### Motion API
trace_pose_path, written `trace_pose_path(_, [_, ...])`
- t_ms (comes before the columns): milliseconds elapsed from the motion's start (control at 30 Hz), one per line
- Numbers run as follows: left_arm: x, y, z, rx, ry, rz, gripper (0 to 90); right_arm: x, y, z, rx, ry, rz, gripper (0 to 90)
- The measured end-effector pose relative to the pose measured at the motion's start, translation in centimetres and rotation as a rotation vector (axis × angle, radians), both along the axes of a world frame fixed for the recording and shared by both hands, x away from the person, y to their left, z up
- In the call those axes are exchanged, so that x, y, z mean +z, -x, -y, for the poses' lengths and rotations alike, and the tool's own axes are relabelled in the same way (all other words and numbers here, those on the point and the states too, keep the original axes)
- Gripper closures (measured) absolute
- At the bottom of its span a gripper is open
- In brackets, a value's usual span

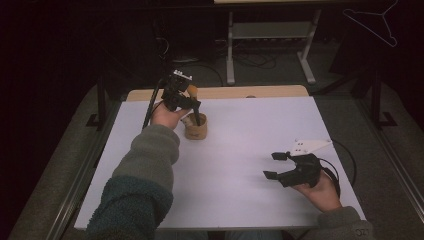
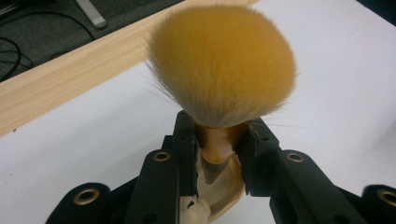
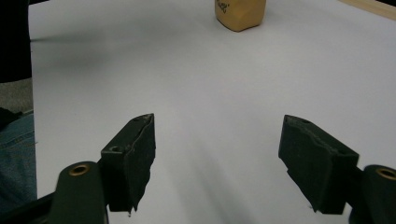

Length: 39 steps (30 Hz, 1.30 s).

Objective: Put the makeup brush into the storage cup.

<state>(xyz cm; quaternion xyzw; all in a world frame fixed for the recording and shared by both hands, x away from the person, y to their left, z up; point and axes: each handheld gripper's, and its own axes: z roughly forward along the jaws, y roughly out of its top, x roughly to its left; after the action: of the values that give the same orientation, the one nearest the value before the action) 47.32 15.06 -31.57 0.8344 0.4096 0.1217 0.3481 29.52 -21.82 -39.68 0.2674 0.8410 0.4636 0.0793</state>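
Orange bristles of a round brush (image 2: 222, 63) fan out at upper centre of the left gripper view, its tan neck clamped between the left gripper (image 2: 215, 154) jaws. In the high view that gripper (image 1: 192, 107) sits above a tan wooden holder (image 1: 196, 131) left of centre on the white table (image 1: 240, 150). At lower right, the right gripper (image 1: 274, 165) rests with jaws wide apart, holding nothing.

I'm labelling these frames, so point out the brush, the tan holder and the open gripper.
brush (image 2: 222, 60), left gripper view, on its yellow bristles.
tan holder (image 1: 196, 131), high view, on its front wall.
right gripper (image 3: 217, 161), right gripper view, midway between its fingertips.
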Motion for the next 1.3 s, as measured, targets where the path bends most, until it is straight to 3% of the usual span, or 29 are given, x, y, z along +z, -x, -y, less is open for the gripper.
trace_pose_path(433, [-1.3, -0.3, 0.2, -0.013, -0.035, -0.043, 70.1, 0.0, 0.0, -0.1, 0.011, 0.005, -0.001, 26.1])
trace_pose_path(533, [-1.6, -0.3, 0.4, -0.004, -0.026, -0.058, 69.8, 0.0, 0.0, -0.1, 0.011, 0.004, -0.003, 26.1])
trace_pose_path(600, [-1.7, -0.3, 0.5, -0.003, -0.058, -0.052, 69.5, 0.0, 0.0, -0.1, 0.013, 0.003, -0.003, 26.1])
trace_pose_path(800, [-1.7, -0.3, 0.5, -0.005, -0.08, -0.034, 67.9, -0.1, 0.0, -0.2, 0.018, -0.001, -0.002, 26.1])
trace_pose_path(967, [-1.4, -0.3, 0.3, 0.021, -0.086, -0.021, 62.0, -0.1, -0.1, -0.2, 0.02, -0.006, -0.005, 26.1])
trace_pose_path(1300, [-1.1, 0.1, -0.1, 0.019, -0.088, -0.011, 61.8, 0.0, -0.1, -0.1, 0.019, -0.009, -0.001, 26.0])
